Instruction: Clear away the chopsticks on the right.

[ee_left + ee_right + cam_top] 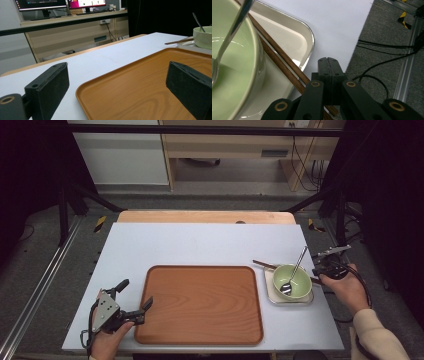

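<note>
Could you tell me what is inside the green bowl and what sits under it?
Inside the green bowl lies a metal spoon, handle leaning out over the rim. Under it sits a small white tray with brown chopsticks; their middle is hidden beneath the bowl.

The desk (200,242) has a plain pale blue-white top with a light wooden strip along its far edge. The tray (200,304) is warm orange-brown with a wood-grain pattern. The bowl (292,281) is pale green, the spoon (296,269) in it shiny silver. The small dish (287,40) under the bowl is cream-white with a glossy rim. The chopsticks (279,58) are dark brown. Both tongs, left (136,301) and right (328,60), are matt black with brass-coloured rivets.
</note>
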### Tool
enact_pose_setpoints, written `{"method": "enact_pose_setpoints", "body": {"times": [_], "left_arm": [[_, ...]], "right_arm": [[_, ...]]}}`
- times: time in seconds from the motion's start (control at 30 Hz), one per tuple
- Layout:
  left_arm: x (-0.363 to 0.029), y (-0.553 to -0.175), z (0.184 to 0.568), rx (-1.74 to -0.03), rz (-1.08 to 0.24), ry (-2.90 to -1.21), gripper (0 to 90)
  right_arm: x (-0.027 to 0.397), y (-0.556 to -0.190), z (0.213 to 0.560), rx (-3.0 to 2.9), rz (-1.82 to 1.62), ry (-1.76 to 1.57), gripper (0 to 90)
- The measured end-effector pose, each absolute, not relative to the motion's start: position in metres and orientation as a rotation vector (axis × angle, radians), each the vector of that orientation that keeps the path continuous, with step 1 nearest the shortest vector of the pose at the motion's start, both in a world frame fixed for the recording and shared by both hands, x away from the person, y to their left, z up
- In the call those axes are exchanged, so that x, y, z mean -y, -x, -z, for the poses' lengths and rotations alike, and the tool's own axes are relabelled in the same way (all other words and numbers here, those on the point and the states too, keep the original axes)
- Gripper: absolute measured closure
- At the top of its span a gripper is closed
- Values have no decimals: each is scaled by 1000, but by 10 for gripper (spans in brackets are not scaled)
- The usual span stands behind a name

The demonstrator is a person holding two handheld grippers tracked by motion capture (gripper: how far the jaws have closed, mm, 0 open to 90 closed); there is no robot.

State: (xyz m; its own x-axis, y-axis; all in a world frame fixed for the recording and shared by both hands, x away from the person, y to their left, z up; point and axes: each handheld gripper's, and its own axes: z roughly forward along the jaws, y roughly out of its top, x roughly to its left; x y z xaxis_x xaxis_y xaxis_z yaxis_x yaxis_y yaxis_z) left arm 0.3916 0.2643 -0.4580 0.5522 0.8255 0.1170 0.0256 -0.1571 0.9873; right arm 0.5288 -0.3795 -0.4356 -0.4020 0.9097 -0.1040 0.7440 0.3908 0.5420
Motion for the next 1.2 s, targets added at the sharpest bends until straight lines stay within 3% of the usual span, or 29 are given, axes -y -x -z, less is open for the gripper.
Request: {"method": "enact_pose_setpoints", "body": {"times": [0.77, 1.2], "left_arm": [[-266, -390, 456, -731, -840, -1566, 37], [-269, -389, 454, -727, -840, -1535, 34]], "right_arm": [[395, -519, 402, -2284, -552, -1342, 878], [400, -518, 409, -2327, -477, -1281, 639]]}}
